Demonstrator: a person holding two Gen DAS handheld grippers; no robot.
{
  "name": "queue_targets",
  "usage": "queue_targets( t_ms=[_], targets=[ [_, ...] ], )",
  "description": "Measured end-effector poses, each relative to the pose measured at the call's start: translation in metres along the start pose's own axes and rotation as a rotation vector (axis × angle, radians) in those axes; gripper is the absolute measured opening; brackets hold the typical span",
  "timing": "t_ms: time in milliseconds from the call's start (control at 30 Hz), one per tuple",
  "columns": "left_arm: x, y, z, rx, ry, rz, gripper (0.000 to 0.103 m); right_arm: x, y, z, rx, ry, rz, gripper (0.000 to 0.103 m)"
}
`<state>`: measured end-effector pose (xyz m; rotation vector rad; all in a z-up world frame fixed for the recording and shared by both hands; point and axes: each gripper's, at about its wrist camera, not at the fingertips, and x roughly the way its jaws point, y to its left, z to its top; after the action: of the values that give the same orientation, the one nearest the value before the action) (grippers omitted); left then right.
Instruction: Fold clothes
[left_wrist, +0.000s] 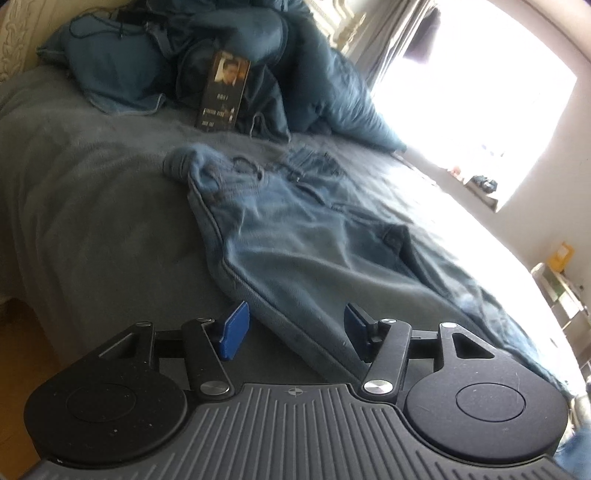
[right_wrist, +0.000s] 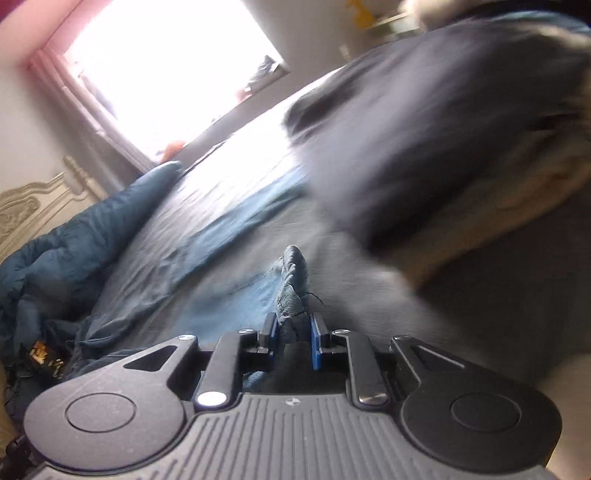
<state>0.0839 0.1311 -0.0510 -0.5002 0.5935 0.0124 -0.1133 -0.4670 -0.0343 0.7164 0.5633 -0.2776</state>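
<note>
A pair of blue jeans (left_wrist: 295, 229) lies spread on the grey bed cover (left_wrist: 92, 221), its waistband at the far end. My left gripper (left_wrist: 293, 328) is open just above the near leg edge, and that edge runs between its blue pads (left_wrist: 234, 332) without being pressed. In the right wrist view my right gripper (right_wrist: 293, 332) is shut on a bunched fold of the jeans (right_wrist: 291, 280), which sticks up between the pads. The remaining denim (right_wrist: 229, 236) stretches away over the bed.
A crumpled blue duvet (left_wrist: 258, 74) is piled at the head of the bed, with a dark book or box (left_wrist: 223, 92) leaning on it. A bright window (left_wrist: 480, 92) is at the right. A dark blurred mass (right_wrist: 443, 129) fills the right wrist view's upper right. A carved headboard (right_wrist: 33, 199) stands left.
</note>
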Motion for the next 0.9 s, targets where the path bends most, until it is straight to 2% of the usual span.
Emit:
queue_targets(
  t_ms=[100,233,367,567,700,800,833,867,900],
  targets=[
    [0.007,-0.002,-0.004,-0.010,0.012,0.010,0.057,-0.007,-0.035,-0.009,0.052,0.018,-0.073,0.020],
    [0.013,-0.005,-0.007,-0.009,0.030,0.032,0.057,-0.004,-0.059,-0.015,0.112,0.000,-0.091,0.020],
    [0.012,-0.005,-0.008,-0.001,0.032,0.050,0.057,-0.021,-0.044,-0.016,0.020,-0.081,-0.138,0.020],
    [0.014,0.001,-0.010,-0.012,0.043,0.070,0.057,-0.051,-0.018,-0.041,-0.169,-0.218,-0.169,0.020],
    [0.017,0.004,-0.011,-0.029,0.049,0.066,0.057,-0.038,-0.014,-0.054,-0.281,-0.165,-0.297,0.020],
    [0.018,0.006,-0.012,-0.046,0.048,0.059,0.057,-0.032,-0.019,-0.055,-0.310,-0.132,-0.388,0.031],
    [0.018,0.007,-0.013,-0.047,0.048,0.055,0.057,-0.037,-0.021,-0.052,-0.295,-0.142,-0.403,0.044],
    [0.018,0.007,-0.013,-0.048,0.049,0.051,0.057,-0.042,-0.024,-0.049,-0.273,-0.159,-0.403,0.049],
    [0.018,0.008,-0.014,-0.049,0.050,0.047,0.057,-0.049,-0.027,-0.045,-0.244,-0.181,-0.390,0.050]
  ],
)
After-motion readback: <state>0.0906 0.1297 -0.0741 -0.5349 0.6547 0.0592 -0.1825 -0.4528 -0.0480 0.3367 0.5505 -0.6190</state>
